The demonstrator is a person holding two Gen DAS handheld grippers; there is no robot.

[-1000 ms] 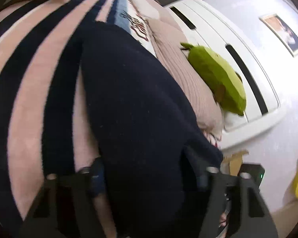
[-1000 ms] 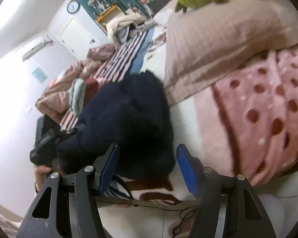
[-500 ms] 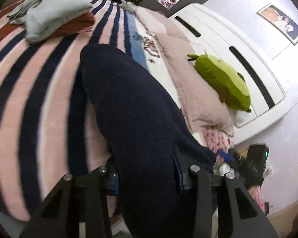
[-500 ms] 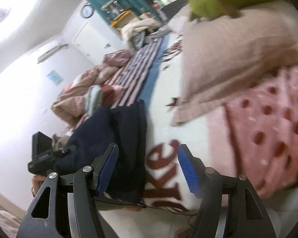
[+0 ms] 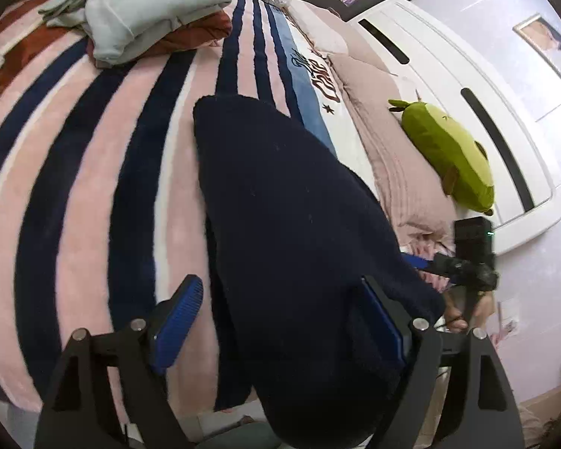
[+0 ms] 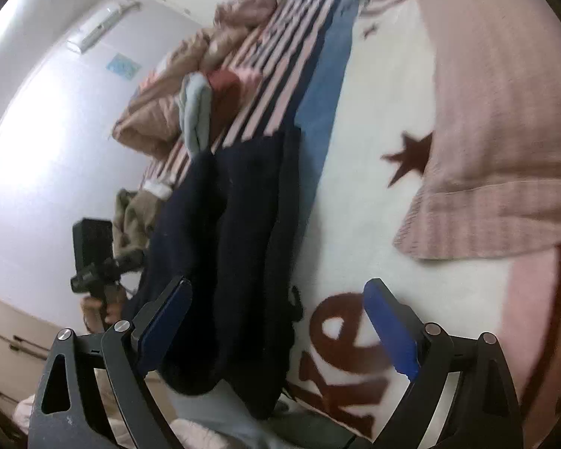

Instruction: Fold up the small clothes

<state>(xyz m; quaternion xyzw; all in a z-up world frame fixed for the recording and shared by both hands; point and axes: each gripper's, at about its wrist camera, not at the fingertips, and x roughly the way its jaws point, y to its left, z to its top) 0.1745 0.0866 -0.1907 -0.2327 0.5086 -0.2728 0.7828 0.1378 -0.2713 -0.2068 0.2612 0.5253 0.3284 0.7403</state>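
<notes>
A dark navy fleece garment [image 5: 291,232] lies folded in a long strip on the striped pink and navy blanket [image 5: 74,172], its near end hanging over the bed's edge. My left gripper [image 5: 280,321] is open, its blue pads on either side of the garment's near end. In the right wrist view the same garment [image 6: 243,224] lies left of centre. My right gripper [image 6: 276,329] is open and empty, its left pad over the garment's edge and its right pad over the white blanket.
A pile of pale green and rust clothes [image 5: 138,18] sits at the far left of the bed. A beige pillow [image 5: 392,164] and a green avocado plush [image 5: 448,157] lie by the white headboard [image 5: 467,86]. Brown lettering marks the white blanket [image 6: 355,194].
My left gripper has opened and let go of the navy garment, which now lies flat on the bed. My right gripper has moved closer over the bed and stayed open.
</notes>
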